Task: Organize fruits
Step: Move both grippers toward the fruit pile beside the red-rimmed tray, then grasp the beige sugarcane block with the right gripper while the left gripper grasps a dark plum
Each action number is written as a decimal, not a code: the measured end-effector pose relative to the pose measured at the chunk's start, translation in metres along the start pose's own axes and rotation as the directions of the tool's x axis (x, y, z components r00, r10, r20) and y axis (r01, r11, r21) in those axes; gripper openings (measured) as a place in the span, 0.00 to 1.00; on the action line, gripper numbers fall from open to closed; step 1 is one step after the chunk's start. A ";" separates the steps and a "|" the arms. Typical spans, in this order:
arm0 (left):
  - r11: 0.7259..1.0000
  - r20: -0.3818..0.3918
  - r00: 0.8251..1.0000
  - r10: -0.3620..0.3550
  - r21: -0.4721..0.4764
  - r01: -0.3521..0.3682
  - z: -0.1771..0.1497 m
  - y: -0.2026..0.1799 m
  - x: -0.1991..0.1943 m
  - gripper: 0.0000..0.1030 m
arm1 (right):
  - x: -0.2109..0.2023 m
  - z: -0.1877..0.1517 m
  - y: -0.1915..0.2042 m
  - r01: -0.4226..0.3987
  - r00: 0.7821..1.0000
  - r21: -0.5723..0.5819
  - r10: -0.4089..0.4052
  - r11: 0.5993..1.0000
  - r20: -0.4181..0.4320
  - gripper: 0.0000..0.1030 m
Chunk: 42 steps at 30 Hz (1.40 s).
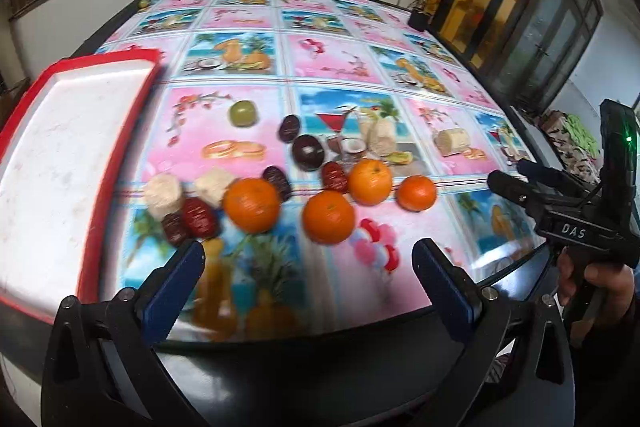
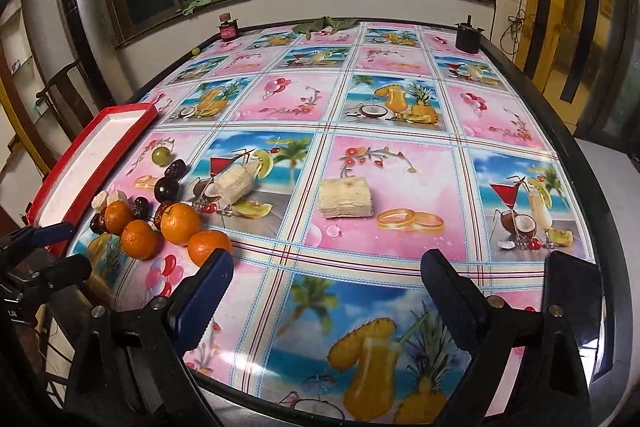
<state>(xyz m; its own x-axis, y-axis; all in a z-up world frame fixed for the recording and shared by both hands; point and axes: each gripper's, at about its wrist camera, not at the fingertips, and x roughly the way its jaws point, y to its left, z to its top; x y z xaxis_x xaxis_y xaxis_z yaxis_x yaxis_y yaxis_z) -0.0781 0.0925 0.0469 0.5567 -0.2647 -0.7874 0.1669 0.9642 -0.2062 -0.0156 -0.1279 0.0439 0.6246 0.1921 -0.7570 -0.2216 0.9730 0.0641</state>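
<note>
Several oranges (image 1: 251, 204) (image 2: 180, 223), red dates (image 1: 199, 217), dark round fruits (image 1: 307, 151), a green fruit (image 1: 242, 113) (image 2: 161, 155) and pale sugarcane pieces (image 1: 162, 191) (image 2: 345, 197) lie on the patterned table. A white tray with a red rim (image 1: 116, 163) (image 2: 80, 151) stands left of them. My left gripper (image 1: 308, 263) is open and empty just before the oranges. My right gripper (image 2: 326, 275) is open and empty over the table's front, right of the fruit; it also shows in the left wrist view (image 1: 520, 173).
The table (image 2: 400, 147) has a black rim and a glossy printed cloth. A small red jar (image 2: 228, 29) and a black box (image 2: 467, 37) stand at the far edge, with green leaves (image 2: 324, 23) between them. A wall with windows lies behind.
</note>
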 end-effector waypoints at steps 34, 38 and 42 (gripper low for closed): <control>0.996 -0.149 0.988 -0.042 0.077 0.054 0.075 -0.005 0.061 0.45 | 0.077 0.036 -0.016 0.008 0.992 0.028 -0.004 1.000 -0.126 0.39; 0.997 -0.174 0.985 -0.003 0.076 0.017 0.073 -0.006 0.072 0.45 | 0.078 0.035 -0.015 0.018 0.992 0.023 -0.015 1.000 -0.125 0.39; 0.998 -0.198 0.980 0.014 0.059 -0.002 0.072 0.000 0.083 0.45 | 0.078 0.035 -0.015 0.017 0.993 0.028 -0.014 0.999 -0.120 0.39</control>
<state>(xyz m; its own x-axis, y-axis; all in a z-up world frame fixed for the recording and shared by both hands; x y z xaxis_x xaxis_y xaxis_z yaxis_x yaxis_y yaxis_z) 0.0264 0.0690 0.0239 0.3865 -0.2430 -0.8897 0.2136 0.9620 -0.1700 0.0623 -0.1231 0.0070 0.5330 0.1619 -0.8305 -0.1898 0.9794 0.0691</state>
